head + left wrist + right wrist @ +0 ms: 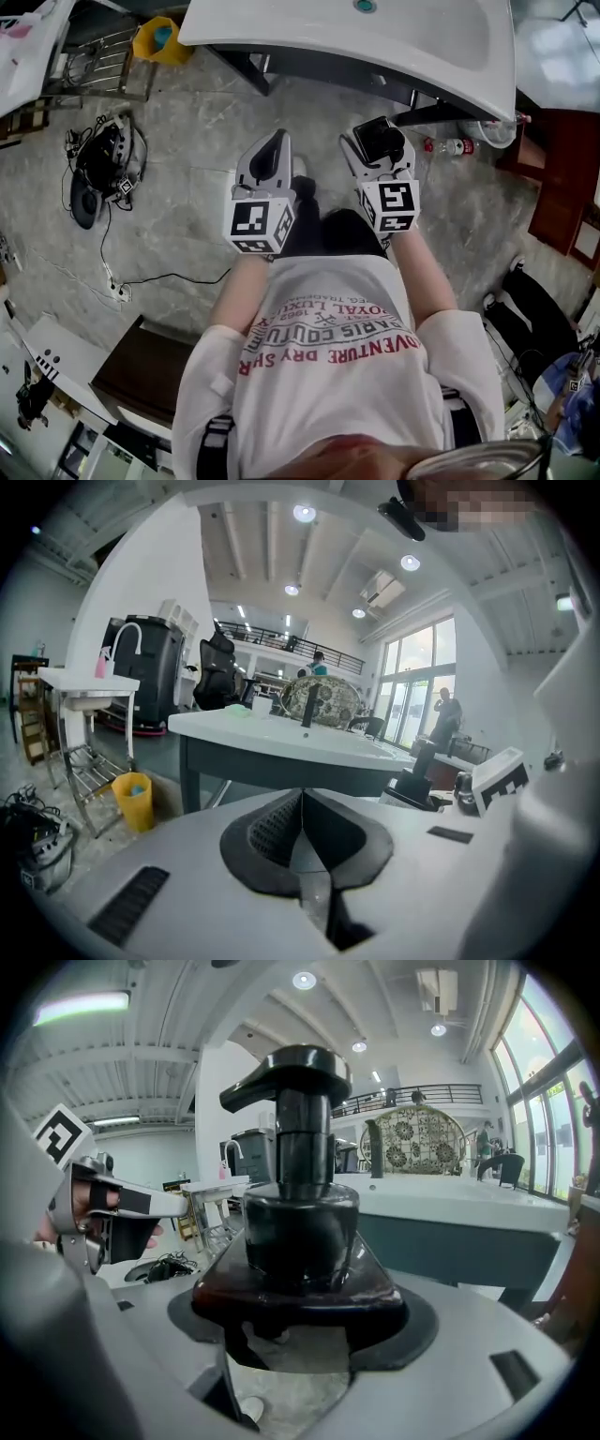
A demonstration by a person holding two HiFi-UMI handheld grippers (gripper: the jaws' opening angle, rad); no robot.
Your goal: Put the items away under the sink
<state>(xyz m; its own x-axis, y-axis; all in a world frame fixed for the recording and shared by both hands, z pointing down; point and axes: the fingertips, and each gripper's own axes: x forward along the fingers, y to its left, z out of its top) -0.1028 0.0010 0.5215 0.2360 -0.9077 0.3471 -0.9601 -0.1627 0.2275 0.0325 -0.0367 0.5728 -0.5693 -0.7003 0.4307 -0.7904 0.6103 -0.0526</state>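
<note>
My right gripper point(381, 142) is shut on a dark pump bottle point(298, 1232), which stands upright between the jaws with its black pump head on top. In the head view the bottle point(377, 139) is held just in front of the white sink point(394, 42). My left gripper point(270, 157) is level with it on the left, shut, with nothing between its pads point(281, 827). Both grippers are held in front of the person's body above the stone floor. The sink point(281, 738) stands on dark legs a short way ahead.
Under the sink's right end lie a plastic bottle with a red label point(451, 146) and a clear container point(494, 132). A yellow bin point(161, 42) and a wire rack point(101, 62) stand at the left. Cables and a black device point(101, 165) lie on the floor. A brown cabinet point(562, 178) is at the right.
</note>
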